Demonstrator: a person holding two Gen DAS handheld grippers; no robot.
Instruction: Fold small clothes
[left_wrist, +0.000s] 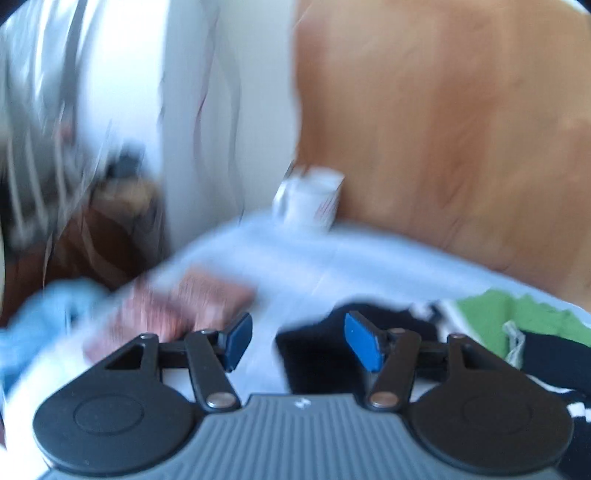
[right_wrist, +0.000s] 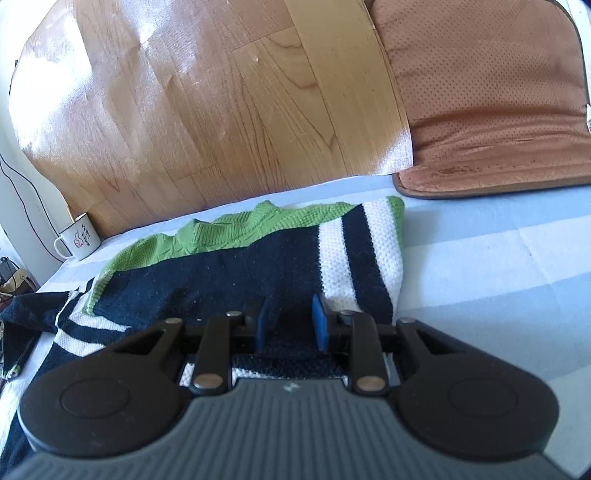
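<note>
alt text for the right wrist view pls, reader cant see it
The right claw hovers low over a knitted sweater in navy, white and green, spread on a pale blue checked sheet, blue pads apart with nothing gripped. A white mug stands by the wooden headboard; a brown cushion leans at right.

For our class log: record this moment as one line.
left hand-held gripper: open, empty | right hand-held gripper: over sweater, grip unclear

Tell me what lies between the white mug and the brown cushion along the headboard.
In the right wrist view, the green, navy and white knitted sweater lies on the bedsheet between the mug and the cushion.
</note>
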